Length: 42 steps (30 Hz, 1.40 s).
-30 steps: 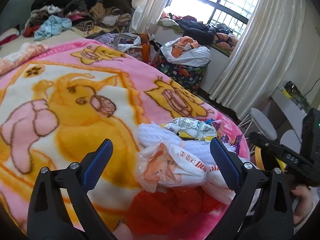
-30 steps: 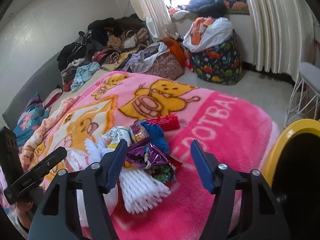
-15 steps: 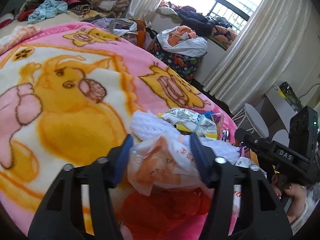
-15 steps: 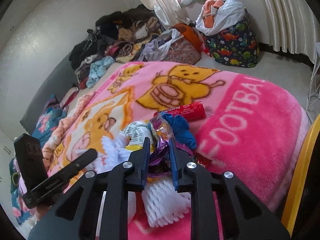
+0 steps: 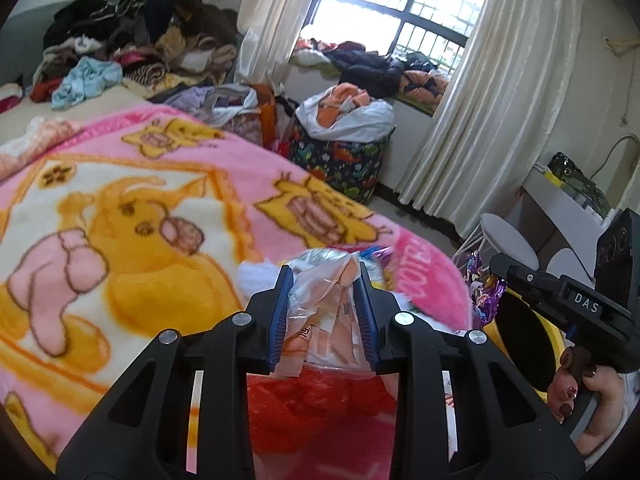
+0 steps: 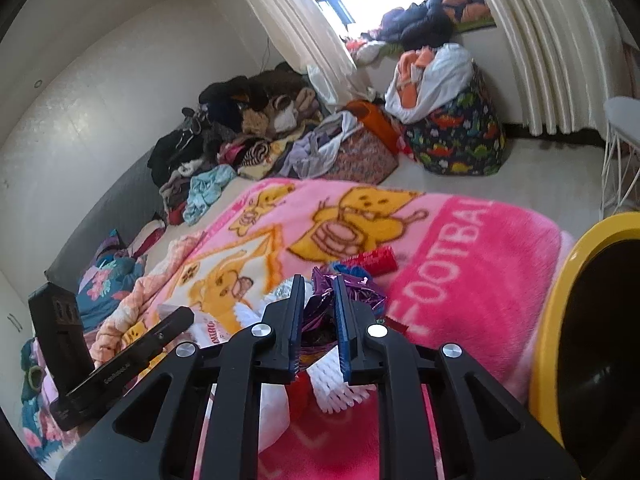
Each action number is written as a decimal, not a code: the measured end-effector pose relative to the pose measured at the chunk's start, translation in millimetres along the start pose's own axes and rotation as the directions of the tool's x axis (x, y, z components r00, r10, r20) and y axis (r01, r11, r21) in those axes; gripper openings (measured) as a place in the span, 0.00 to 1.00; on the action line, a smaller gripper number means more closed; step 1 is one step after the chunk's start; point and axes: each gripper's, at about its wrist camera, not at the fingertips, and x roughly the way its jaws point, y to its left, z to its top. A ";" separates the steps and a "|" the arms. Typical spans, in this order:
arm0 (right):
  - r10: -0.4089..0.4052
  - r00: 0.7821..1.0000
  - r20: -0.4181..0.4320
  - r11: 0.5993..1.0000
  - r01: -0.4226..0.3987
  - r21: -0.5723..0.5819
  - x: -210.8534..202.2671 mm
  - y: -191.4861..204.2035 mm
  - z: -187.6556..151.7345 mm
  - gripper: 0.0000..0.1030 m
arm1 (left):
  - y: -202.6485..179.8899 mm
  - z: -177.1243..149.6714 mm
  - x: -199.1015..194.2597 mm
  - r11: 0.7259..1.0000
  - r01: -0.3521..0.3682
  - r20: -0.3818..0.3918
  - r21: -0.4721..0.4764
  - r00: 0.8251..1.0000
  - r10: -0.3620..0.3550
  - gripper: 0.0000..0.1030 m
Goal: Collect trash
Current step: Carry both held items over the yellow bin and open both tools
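Two grippers, each pinching one item: left gripper (image 5: 324, 312) an orange plastic bag (image 5: 320, 320), right gripper (image 6: 318, 320) a purple wrapper (image 6: 352, 294).

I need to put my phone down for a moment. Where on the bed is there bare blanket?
Free: the pink FOOTBALL band between the red wrapper and the yellow bin. Crowded: the trash pile at the near edge.

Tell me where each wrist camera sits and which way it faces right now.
Left wrist: on the left gripper, facing the window; jaws shut on an orange plastic bag; the right gripper and hand show.
Right wrist: on the right gripper, facing the clothes pile; jaws shut on a purple wrapper; the left gripper shows.
Shared: pink blanket, dinosaur-print bag, yellow bin.
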 end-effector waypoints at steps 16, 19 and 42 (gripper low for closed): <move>-0.043 0.991 0.125 0.999 0.040 0.025 -80.9 -13.3 -0.4 0.13 | -56.3 22.4 -29.6 0.997 -0.006 0.094 0.081 0.996 -0.001 0.22; -0.059 0.989 0.139 0.998 0.054 0.041 -93.5 -22.8 -0.9 0.13 | -70.7 23.0 -27.3 0.995 0.004 0.091 0.103 0.996 -0.013 0.22; -0.311 0.923 0.227 0.944 0.274 0.183 -157.2 -115.5 -14.2 0.12 | -194.0 1.5 22.2 0.951 0.111 0.024 0.287 0.992 -0.123 0.22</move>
